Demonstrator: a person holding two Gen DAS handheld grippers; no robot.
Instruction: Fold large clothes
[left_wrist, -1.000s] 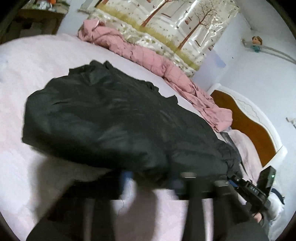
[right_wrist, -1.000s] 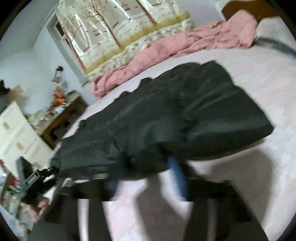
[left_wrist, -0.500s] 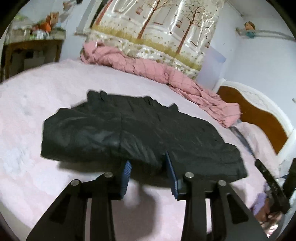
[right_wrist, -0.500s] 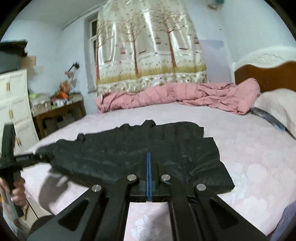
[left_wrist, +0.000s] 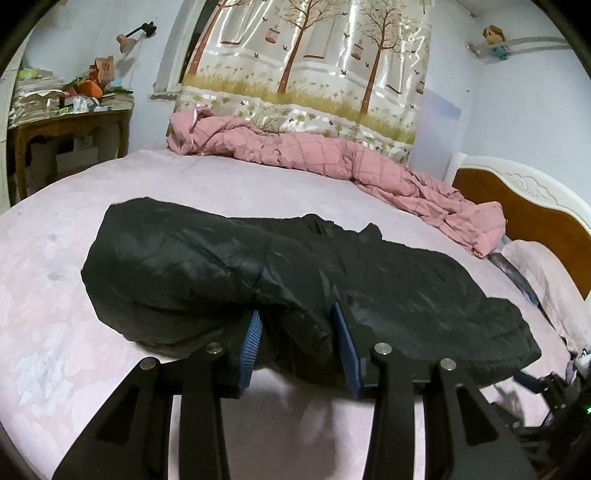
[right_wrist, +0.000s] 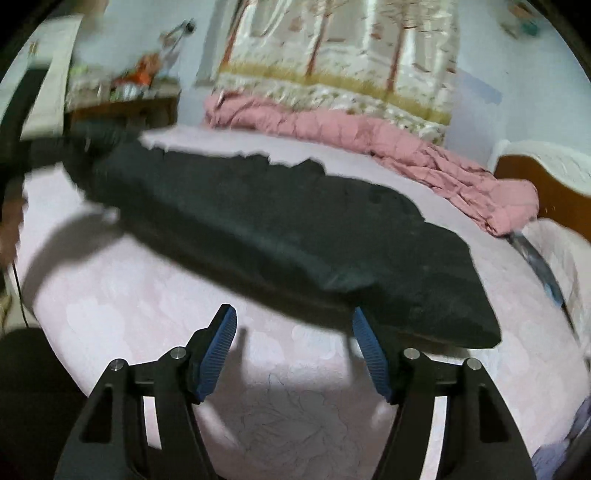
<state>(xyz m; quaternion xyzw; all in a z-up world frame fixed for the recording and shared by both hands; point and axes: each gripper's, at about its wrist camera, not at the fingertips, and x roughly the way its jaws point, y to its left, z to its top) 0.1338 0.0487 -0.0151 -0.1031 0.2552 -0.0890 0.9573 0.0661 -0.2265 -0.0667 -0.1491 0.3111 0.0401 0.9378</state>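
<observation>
A large black padded jacket (left_wrist: 280, 273) lies folded lengthwise across the pink bed (left_wrist: 74, 350). My left gripper (left_wrist: 297, 343) is open, its blue pads either side of a fold of the jacket's near edge without pinching it. In the right wrist view the jacket (right_wrist: 280, 229) stretches from far left to near right. My right gripper (right_wrist: 293, 350) is open and empty just above the sheet, short of the jacket's near edge.
A crumpled pink quilt (left_wrist: 332, 162) runs along the far side of the bed below a tree-print curtain (left_wrist: 310, 59). A wooden headboard (left_wrist: 528, 214) and pillow (left_wrist: 546, 273) stand at the right. A cluttered wooden table (left_wrist: 70, 125) stands at the left.
Both grippers let go of the jacket, which dropped flat onto the bed. My right gripper opened wide and drew back. My left gripper stayed open at the jacket's edge.
</observation>
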